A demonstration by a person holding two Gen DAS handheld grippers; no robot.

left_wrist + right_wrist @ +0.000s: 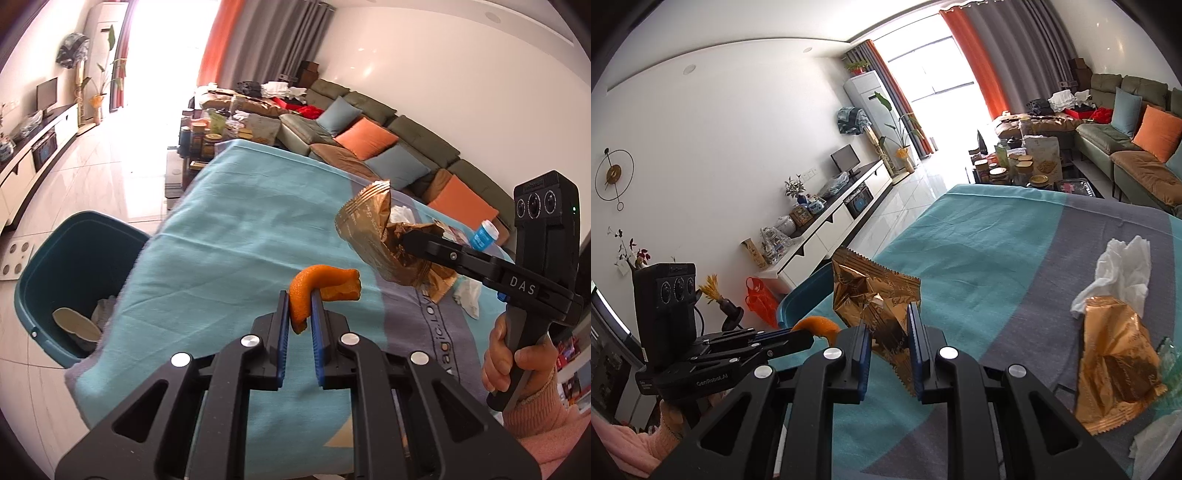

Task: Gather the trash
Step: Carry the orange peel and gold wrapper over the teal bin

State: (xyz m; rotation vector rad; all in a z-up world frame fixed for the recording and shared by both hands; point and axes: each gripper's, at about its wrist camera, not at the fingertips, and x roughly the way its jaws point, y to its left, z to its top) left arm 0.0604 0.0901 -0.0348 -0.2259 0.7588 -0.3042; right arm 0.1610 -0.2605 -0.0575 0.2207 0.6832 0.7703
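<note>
A curled orange peel (pixel 325 284) hangs above the teal tablecloth (pixel 229 221), and my left gripper (pixel 299 294) is shut on it. A crumpled gold snack wrapper (pixel 373 229) is held up over the table to the right, with my right gripper (pixel 405 239) shut on it. In the right wrist view the same wrapper (pixel 875 291) stands between the pads of my right gripper (pixel 888 315). There my left gripper (pixel 808 338) holds the peel (pixel 818 325) at lower left. A teal bin (pixel 81 266) stands on the floor beside the table's left edge, with some trash inside.
A second gold wrapper (pixel 1115 365) and a crumpled white tissue (pixel 1119 269) lie on the grey part of the cloth. A blue-capped bottle (pixel 484 234) lies behind the right gripper, and another tissue (pixel 469 295) below it. A sofa (pixel 388 147) and a cluttered coffee table (pixel 218 129) stand beyond.
</note>
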